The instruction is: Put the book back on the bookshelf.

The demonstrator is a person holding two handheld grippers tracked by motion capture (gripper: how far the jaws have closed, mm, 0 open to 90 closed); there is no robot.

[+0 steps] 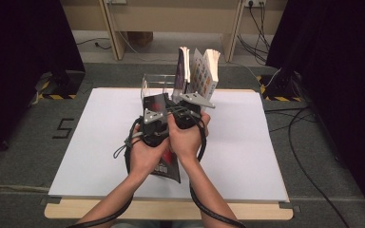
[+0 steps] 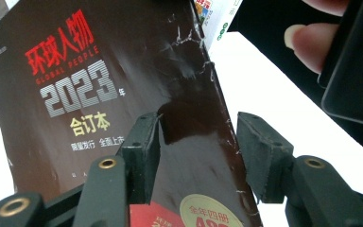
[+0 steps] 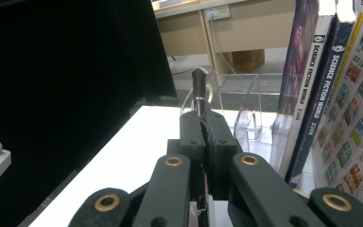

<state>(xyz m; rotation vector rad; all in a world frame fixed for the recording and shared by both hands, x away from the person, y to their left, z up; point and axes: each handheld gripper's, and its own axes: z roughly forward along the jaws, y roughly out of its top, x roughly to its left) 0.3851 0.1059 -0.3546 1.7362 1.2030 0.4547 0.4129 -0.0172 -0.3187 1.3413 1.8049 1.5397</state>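
Dark magazine (image 2: 123, 94) pinched edge-on in right gripper (image 3: 204, 142), jaws clamped tight on it; left gripper (image 2: 196, 142) jaws part-open, straddling its cover, not pressing. Clear rack (image 3: 246, 101) ahead of jaws, beside standing books (image 3: 312, 71). Slotting not yet done.

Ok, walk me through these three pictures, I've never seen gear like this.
A person at a table holds a hand-held two-jaw gripper in each hand. One picture looks down from above; each of the other two comes from a camera riding on a gripper. The right gripper is shut on the edge of a dark magazine. The left gripper has its jaws on either side of that magazine's edge, not pressing it. Behind, more magazines stand upright in a clear plastic rack.
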